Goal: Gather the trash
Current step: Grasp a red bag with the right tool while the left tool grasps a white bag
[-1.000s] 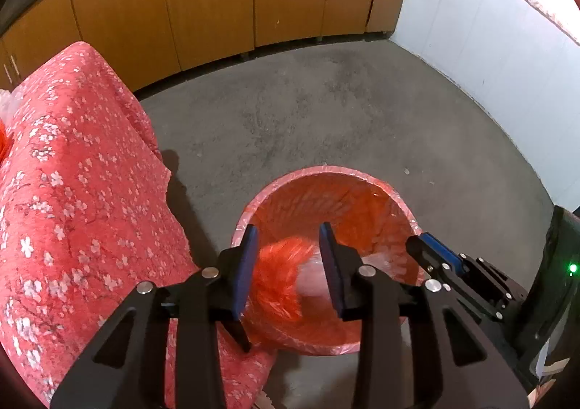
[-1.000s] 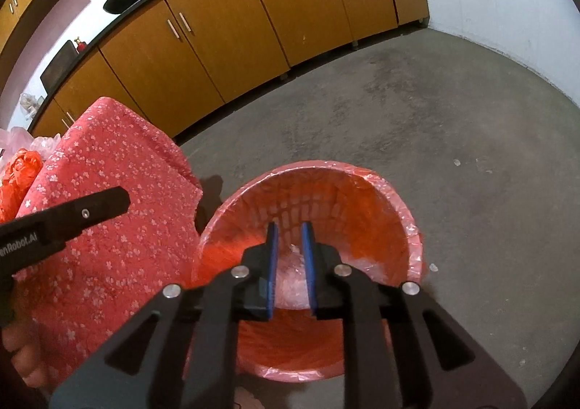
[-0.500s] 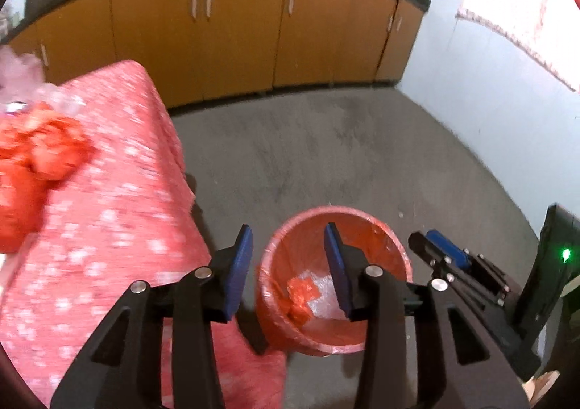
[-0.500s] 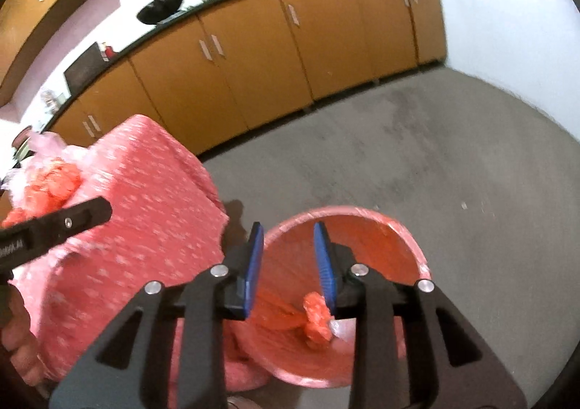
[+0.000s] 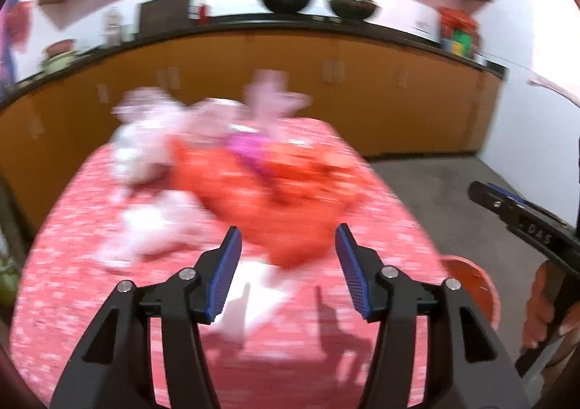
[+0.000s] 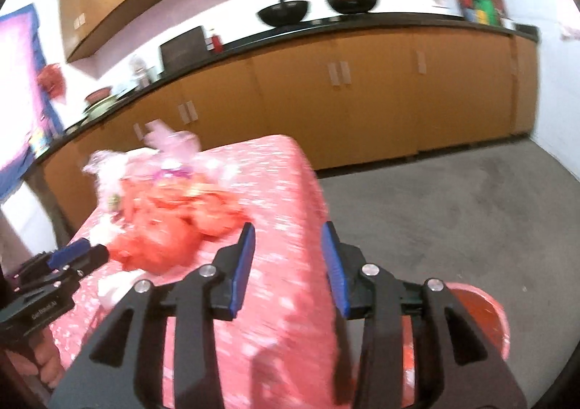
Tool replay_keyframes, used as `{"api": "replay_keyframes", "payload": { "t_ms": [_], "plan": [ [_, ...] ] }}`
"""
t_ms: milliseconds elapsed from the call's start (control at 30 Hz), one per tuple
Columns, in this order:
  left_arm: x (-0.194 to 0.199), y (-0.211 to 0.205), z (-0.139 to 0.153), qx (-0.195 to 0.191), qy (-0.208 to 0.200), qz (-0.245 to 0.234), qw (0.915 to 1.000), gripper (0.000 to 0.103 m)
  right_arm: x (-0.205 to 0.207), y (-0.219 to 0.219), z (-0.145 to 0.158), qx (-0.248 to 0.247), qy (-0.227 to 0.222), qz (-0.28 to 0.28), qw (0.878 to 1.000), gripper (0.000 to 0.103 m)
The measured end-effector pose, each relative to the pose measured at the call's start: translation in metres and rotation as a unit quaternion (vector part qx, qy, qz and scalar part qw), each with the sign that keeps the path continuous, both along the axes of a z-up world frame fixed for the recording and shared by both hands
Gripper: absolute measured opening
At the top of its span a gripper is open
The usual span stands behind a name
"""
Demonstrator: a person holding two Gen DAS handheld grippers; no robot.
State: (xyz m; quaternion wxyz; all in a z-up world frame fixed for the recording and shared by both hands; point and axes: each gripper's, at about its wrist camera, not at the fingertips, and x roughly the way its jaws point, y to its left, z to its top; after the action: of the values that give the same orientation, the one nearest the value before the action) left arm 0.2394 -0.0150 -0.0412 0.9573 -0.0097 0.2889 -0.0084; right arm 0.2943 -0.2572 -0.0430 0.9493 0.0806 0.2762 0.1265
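A blurred heap of crumpled orange-red plastic bags [image 5: 275, 188] and pale pink wrappers [image 5: 145, 141] lies on a table under a red floral cloth [image 5: 72, 264]. My left gripper [image 5: 288, 249] hangs above the table's near side, short of the heap, its jaws opening with nothing between them. My right gripper [image 6: 288, 246] hovers over the table's right edge, jaws also opening and empty. The same trash heap [image 6: 170, 220] lies to its left. The orange bin [image 6: 482, 314] sits on the floor at lower right, mostly hidden by the right gripper's fingers; the bin [image 5: 471, 286] also peeks out beside the table.
Orange-brown cabinets [image 6: 362, 101] under a dark counter run along the back wall, with black bowls [image 6: 282, 12] on top. Grey concrete floor [image 6: 453, 209] spreads right of the table. A white wall [image 5: 536, 126] closes the right side. A hand [image 5: 547, 314] holds the other gripper.
Both grippers rose from over the bin and swung left toward the table; trash they held lies in the bin. Their jaws have widened, and the views now show the heap.
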Motion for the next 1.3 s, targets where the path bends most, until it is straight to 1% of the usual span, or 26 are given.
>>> {"api": "replay_keyframes", "payload": {
  "t_ms": [100,167,233,267,333,467,633,700,733,767,833,867,900,1033,1100,1133,1200,1267,1300],
  "plan": [
    [0.002,0.039,0.002,0.007,-0.005,0.043,0.9991,0.056,0.019,0.037,0.004,-0.014,0.001,0.021,1.0,0.044],
    [0.005,0.062,0.002,0.007,-0.008,0.064,0.9979,0.061,0.032,0.06,0.006,-0.025,0.0,0.03,0.999,0.053],
    [0.001,0.079,-0.001,0.01,-0.013,0.079,0.9967,0.063,0.044,0.075,0.006,-0.037,0.0,0.034,0.999,0.059],
    [0.004,0.088,-0.003,0.011,-0.013,0.085,0.9962,0.064,0.052,0.084,0.005,-0.044,0.004,0.036,0.998,0.06],
    [0.004,0.094,-0.007,0.011,-0.01,0.092,0.9957,0.066,0.065,0.095,0.002,-0.05,0.015,0.04,0.998,0.062],
    [0.006,0.112,-0.018,0.004,0.0,0.096,0.9954,0.066,0.086,0.112,-0.007,-0.071,0.031,0.051,0.996,0.064],
    [0.014,0.119,-0.028,-0.012,0.02,0.086,0.9961,0.066,0.102,0.128,-0.02,-0.093,0.054,0.056,0.993,0.064],
    [0.017,0.12,-0.028,-0.02,0.023,0.081,0.9963,0.066,0.106,0.129,-0.024,-0.094,0.067,0.061,0.991,0.048],
    [0.019,0.12,-0.028,-0.018,0.025,0.079,0.9964,0.066,0.108,0.13,-0.025,-0.095,0.072,0.064,0.991,0.036],
    [0.02,0.119,-0.028,-0.016,0.026,0.077,0.9966,0.066,0.109,0.131,-0.027,-0.101,0.078,0.062,0.99,0.032],
    [0.023,0.116,-0.027,-0.01,0.029,0.068,0.9972,0.067,0.11,0.132,-0.028,-0.1,0.08,0.065,0.99,0.025],
    [0.025,0.114,-0.027,-0.003,0.03,0.064,0.9975,0.073,0.109,0.131,-0.027,-0.1,0.077,0.064,0.99,0.023],
    [0.025,0.113,-0.027,0.001,0.029,0.063,0.9976,0.075,0.108,0.131,-0.027,-0.1,0.075,0.063,0.99,0.023],
    [0.031,0.11,-0.029,0.006,0.038,0.055,0.9977,0.075,0.107,0.128,-0.026,-0.095,0.07,0.057,0.991,0.021],
    [0.036,0.11,-0.032,0.007,0.051,0.051,0.9974,0.075,0.107,0.127,-0.026,-0.093,0.07,0.056,0.992,0.021],
    [0.04,0.111,-0.034,0.002,0.06,0.048,0.997,0.073,0.107,0.127,-0.026,-0.091,0.071,0.056,0.992,0.021],
    [0.047,0.113,-0.039,-0.006,0.081,0.043,0.9957,0.065,0.107,0.127,-0.026,-0.089,0.071,0.057,0.992,0.021],
    [0.053,0.115,-0.044,-0.014,0.1,0.039,0.9941,0.055,0.107,0.126,-0.026,-0.089,0.072,0.058,0.992,0.021],
    [0.055,0.116,-0.046,-0.016,0.107,0.038,0.9935,0.052,0.106,0.127,-0.027,-0.089,0.071,0.059,0.992,0.021]
  ]
}}
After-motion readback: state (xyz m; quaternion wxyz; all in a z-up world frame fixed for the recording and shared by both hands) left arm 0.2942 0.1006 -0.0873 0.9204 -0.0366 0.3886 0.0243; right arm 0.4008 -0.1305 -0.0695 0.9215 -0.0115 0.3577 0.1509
